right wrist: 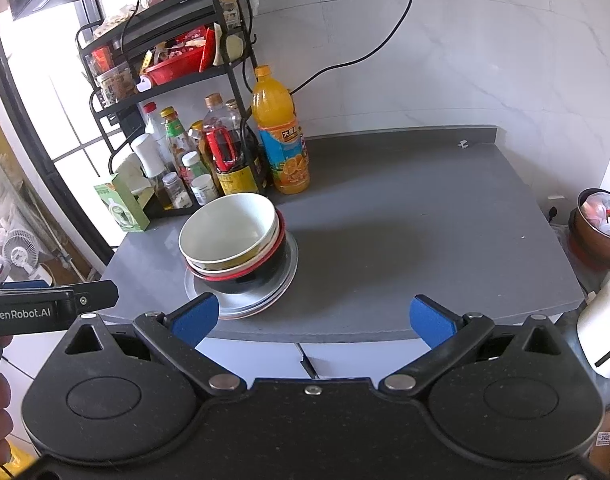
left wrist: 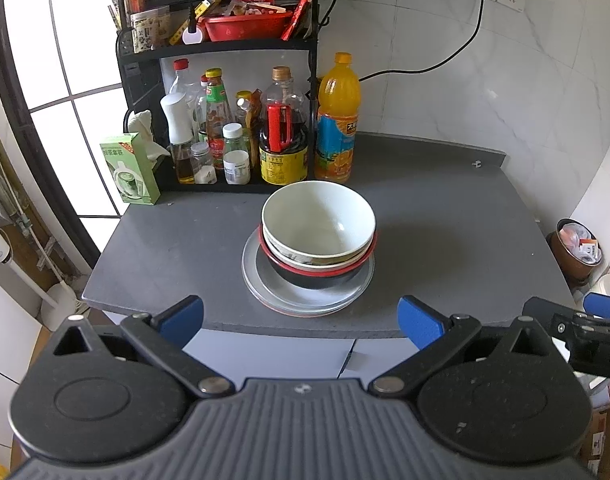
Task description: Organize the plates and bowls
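Counter: grey worktop [left wrist: 445, 216] bore one stack near its front edge, by a tiled wall.
Stack: white bowl [left wrist: 318, 218] nested in a patterned bowl and a red-rimmed black bowl [left wrist: 317, 276], all on plates [left wrist: 305, 300].
Grippers: left gripper [left wrist: 301, 322] and right gripper [right wrist: 313, 320] stood wide open, empty, short of the counter.
Judgement: stacking looked finished; any lift should start with the top bowl, taken straight up.
Obstacles: juice bottle [left wrist: 339, 120] and condiment rack [left wrist: 233, 136] stood close behind.

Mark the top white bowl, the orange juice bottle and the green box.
white bowl [left wrist: 317, 216], left wrist view, inside wall.
orange juice bottle [left wrist: 339, 120], left wrist view, upper label.
green box [right wrist: 123, 208], right wrist view, front face.
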